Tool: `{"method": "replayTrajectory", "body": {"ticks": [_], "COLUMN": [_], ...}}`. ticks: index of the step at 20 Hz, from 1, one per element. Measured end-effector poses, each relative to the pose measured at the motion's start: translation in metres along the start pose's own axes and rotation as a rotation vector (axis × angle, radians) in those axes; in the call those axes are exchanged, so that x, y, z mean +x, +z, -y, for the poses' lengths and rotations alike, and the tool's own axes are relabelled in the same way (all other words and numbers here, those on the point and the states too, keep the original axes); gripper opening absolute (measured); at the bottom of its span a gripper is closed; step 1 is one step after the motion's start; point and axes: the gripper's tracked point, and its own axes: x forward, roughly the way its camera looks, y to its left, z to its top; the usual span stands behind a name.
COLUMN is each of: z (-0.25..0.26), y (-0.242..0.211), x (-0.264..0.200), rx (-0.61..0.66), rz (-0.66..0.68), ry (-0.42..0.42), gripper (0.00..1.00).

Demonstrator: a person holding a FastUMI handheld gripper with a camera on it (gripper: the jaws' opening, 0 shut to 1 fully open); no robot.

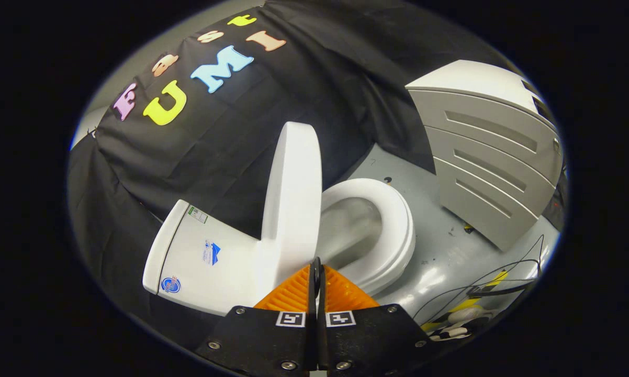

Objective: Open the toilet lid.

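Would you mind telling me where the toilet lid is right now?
In the gripper view, the toilet lid stands raised, just beyond the shut claw, between the tank and the open seat.

The white toilet lid [293, 193] is up, standing raised on edge above the bowl, its hinged end just ahead of the tool's tips. Beside it the white toilet seat [393, 230] lies flat around the open bowl [348, 230]. The white tank [199, 256] sits behind the lid, stickers on its side.
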Motion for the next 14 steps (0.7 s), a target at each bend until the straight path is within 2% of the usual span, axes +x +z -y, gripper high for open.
{"method": "replayTrajectory", "body": {"ticks": [14], "z": [-0.066], "y": [0.004], "x": [-0.022], "rx": [-0.21], "rz": [0.13], "ry": [0.05], "gripper": [0.0]}}
